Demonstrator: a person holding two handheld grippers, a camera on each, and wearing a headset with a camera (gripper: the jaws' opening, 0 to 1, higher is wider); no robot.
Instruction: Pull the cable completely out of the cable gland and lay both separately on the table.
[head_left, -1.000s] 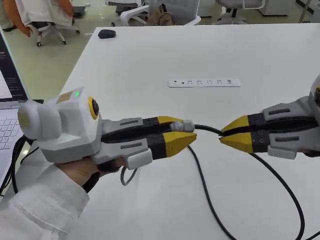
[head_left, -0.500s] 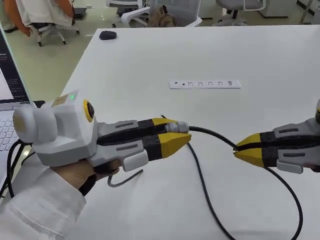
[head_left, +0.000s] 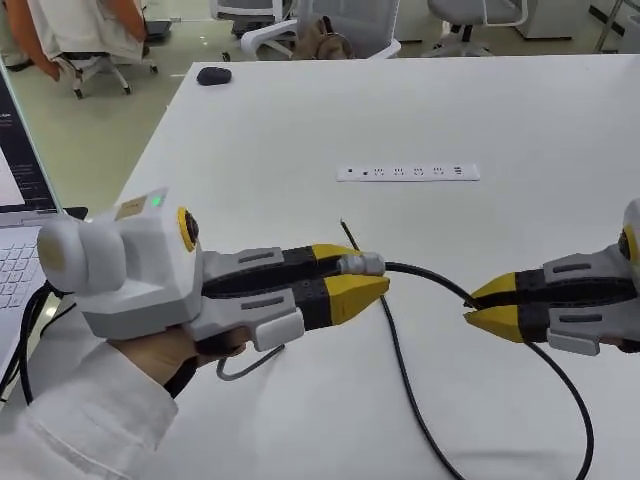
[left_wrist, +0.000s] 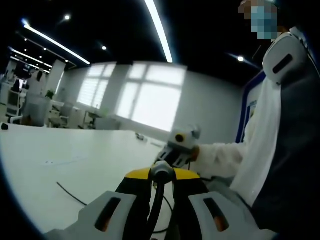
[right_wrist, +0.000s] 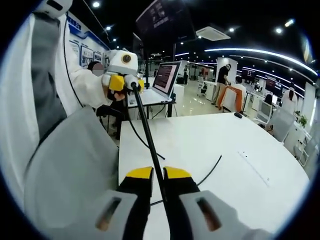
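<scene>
My left gripper (head_left: 378, 275) is shut on the grey cable gland (head_left: 360, 264), held a little above the white table (head_left: 300, 130). A black cable (head_left: 425, 275) runs through the gland. Its short free end (head_left: 346, 231) pokes out behind the jaws. My right gripper (head_left: 470, 305) is shut on the cable about a hand's width to the right, and the rest of the cable loops down over the table towards me. The left gripper view has the gland (left_wrist: 162, 170) between the yellow jaws. In the right gripper view the cable (right_wrist: 145, 130) stretches taut from my right gripper (right_wrist: 158, 172) to the gland (right_wrist: 131, 80).
A white power strip (head_left: 408, 173) lies mid-table beyond the grippers. A dark mouse (head_left: 213, 75) sits at the far left corner. A laptop (head_left: 12, 190) stands off the table's left edge. Office chairs stand behind the table.
My right gripper has pulled away to the right with the cable, widening the gap to the left gripper. The left gripper keeps the gland nearly still.
</scene>
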